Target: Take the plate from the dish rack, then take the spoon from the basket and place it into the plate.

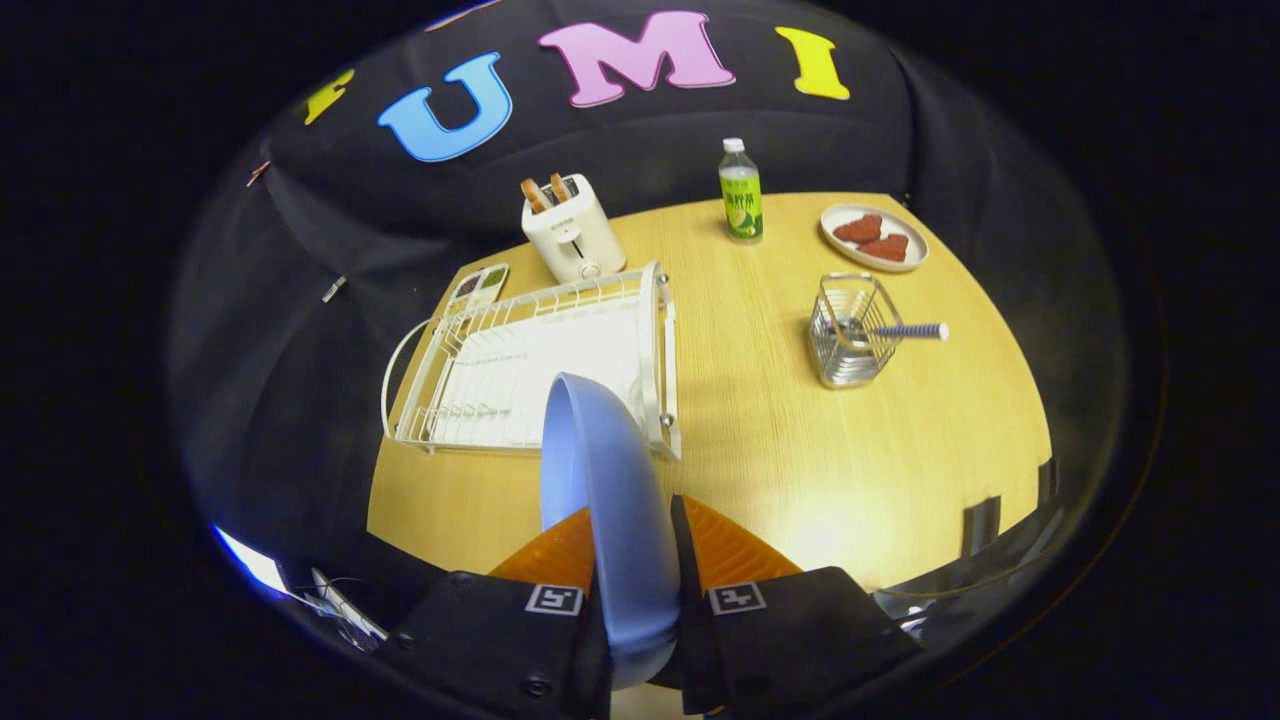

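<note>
My gripper [632,540] is shut on a light blue plate [600,470], which stands on edge between the two fingers and is lifted above the table. The plate's upper rim overlaps the near right corner of the white wire dish rack [500,380]. The rack's slots hold nothing else. Beyond the fingers to the right stands a small wire basket [850,345] with a spoon [905,331] in it; the striped handle sticks out over the basket's right rim.
A white toaster [572,235] with toast stands behind the rack. A green-labelled bottle [741,192] and a plate of red pieces [873,238] sit at the far side of the round wooden table [780,450]. A small tray [480,287] lies left of the toaster.
</note>
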`<state>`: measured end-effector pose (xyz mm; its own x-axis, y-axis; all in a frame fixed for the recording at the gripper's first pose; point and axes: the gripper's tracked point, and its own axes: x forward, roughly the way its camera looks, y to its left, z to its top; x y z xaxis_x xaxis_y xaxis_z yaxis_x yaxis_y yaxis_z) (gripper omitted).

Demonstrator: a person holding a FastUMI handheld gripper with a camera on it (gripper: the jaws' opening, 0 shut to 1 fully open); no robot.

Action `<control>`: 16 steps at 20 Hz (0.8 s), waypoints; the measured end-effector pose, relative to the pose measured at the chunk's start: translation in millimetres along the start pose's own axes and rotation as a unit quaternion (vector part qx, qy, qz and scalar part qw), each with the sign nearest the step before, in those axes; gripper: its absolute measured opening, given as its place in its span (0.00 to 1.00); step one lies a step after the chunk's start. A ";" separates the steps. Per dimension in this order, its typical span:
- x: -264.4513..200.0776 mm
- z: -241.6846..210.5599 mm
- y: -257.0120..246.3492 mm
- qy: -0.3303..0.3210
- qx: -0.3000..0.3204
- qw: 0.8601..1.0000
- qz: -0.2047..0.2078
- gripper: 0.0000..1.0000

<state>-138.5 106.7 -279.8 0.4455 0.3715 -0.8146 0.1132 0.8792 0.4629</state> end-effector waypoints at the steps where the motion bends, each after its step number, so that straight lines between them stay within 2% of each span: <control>1: 7.5 -8.4 -0.2 0.010 0.009 1.000 0.005 0.31; 7: 45.6 -44.2 -8.6 0.030 0.010 0.999 0.035 0.31; 12: 74.1 -58.9 -15.7 0.040 0.073 0.995 0.060 0.31; 16: 90.3 -65.0 -15.5 0.051 0.097 0.991 0.078 0.31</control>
<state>-157.8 146.0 -383.2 0.3806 0.5347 -0.7544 0.2228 0.7388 0.6361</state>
